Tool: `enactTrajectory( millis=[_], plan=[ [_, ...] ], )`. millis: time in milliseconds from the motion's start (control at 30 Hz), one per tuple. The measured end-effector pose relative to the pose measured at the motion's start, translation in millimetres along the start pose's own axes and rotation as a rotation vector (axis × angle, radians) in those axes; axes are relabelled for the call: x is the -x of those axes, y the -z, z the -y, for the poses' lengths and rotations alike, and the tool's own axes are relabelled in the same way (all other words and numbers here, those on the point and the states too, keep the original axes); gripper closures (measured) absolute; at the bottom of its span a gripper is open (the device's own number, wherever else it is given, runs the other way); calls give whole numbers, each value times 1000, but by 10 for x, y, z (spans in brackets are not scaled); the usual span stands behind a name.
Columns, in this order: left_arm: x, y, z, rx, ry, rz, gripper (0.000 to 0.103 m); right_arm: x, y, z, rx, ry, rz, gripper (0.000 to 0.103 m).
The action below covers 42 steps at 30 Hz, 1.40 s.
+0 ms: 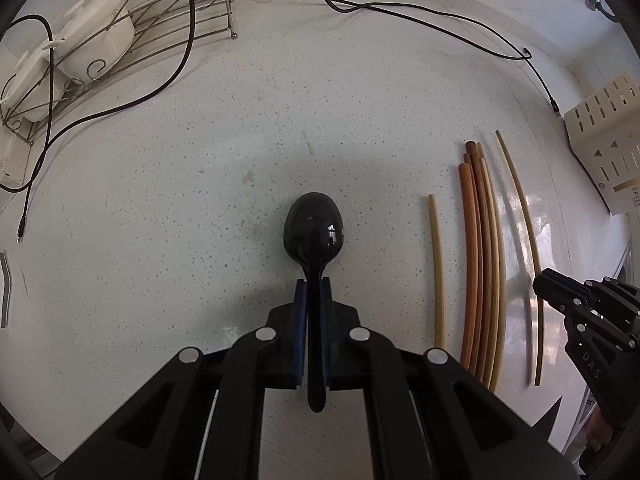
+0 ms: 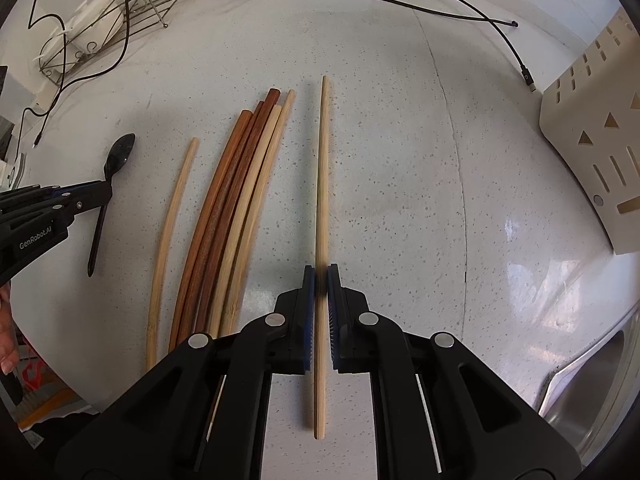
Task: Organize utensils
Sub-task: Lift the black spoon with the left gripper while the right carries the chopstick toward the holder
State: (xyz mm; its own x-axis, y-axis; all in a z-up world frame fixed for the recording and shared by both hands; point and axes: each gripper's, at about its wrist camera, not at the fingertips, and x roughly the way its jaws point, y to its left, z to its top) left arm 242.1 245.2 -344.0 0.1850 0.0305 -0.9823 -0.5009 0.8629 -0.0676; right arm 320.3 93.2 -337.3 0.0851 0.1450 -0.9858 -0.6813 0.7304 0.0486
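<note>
My left gripper [image 1: 314, 286] is shut on the handle of a glossy black spoon [image 1: 314, 228], whose bowl points away over the speckled white counter; the same spoon [image 2: 119, 152] shows at the left of the right wrist view. My right gripper [image 2: 321, 274] is shut on a single pale bamboo chopstick [image 2: 322, 160] that runs straight between its blue pads. Beside it lies a bundle of brown and pale chopsticks [image 2: 236, 208], and one more pale chopstick [image 2: 172, 232] lies apart on the left. In the left wrist view the bundle [image 1: 478, 264] lies right of the spoon, and the right gripper [image 1: 538, 286] is at the far right.
A cream utensil holder with slots [image 2: 592, 152] lies at the right. A wire rack with white lidded pots [image 1: 92, 40] stands at the back left. Black cables [image 1: 400, 12] trail across the back of the counter. A steel sink edge [image 2: 592, 384] is at the lower right.
</note>
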Motion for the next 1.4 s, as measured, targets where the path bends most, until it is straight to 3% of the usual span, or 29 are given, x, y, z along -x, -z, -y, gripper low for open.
enactTrajectory(
  millis=[667,900,1067,1400],
  plan=[
    [160,64,131,-32,10,58,97,205,12,184,-74,-36,50,97],
    [241,36,204,-54,14,89,97,307,25,308,-124,-93,74,97],
    [346,-16,288,-77,20,125,97,414,34,403,-172,-147,109,97],
    [614,-199,571,-139,75,220,97,803,32,685,-248,-130,211,97]
  ],
)
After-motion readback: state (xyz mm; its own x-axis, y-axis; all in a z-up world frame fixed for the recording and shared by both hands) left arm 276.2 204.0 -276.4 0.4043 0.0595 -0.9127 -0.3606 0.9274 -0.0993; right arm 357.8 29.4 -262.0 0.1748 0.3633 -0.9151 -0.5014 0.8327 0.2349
